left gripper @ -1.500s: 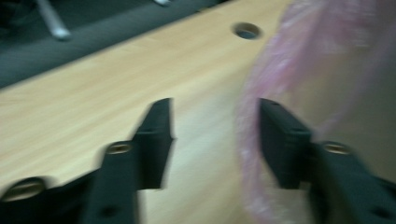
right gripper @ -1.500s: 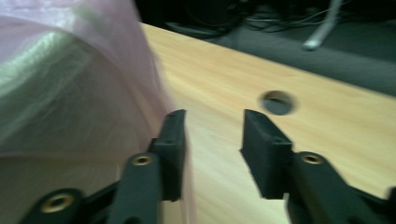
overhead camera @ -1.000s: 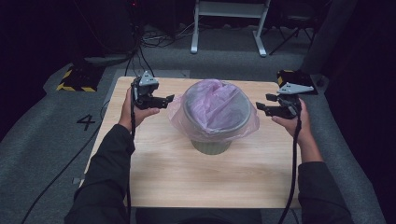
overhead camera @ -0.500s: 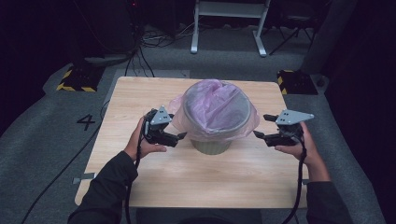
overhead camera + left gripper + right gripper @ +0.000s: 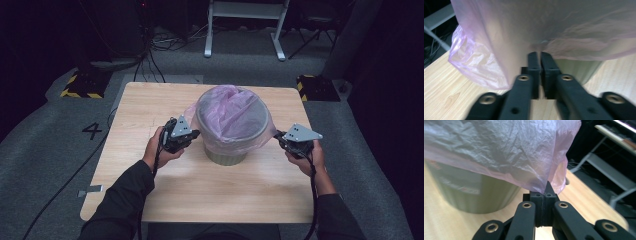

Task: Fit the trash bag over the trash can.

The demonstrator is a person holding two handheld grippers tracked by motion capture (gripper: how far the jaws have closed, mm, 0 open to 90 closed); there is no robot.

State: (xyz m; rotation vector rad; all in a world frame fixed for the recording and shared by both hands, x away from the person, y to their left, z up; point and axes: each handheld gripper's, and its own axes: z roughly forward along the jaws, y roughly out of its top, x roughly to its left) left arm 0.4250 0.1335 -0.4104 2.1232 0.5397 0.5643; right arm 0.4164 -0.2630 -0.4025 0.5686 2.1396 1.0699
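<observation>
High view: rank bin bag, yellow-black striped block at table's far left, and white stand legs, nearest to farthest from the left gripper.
From the left gripper:
1. Pink bin bag, right beside the jaws, draped over the bin at table centre.
2. Yellow-black striped block, on the floor beyond the table's far-left corner.
3. White stand legs, on the floor far behind the table.

Count, high view: one bench (image 5: 150, 115). One bin (image 5: 227, 156), grey-green. One bag (image 5: 235, 112), pink, lining the bin. Two grippers: left gripper (image 5: 196, 135), right gripper (image 5: 276, 135), one per hand. Two hazard-striped blocks on the floor: one far left (image 5: 80, 85), one far right (image 5: 312, 86).
</observation>
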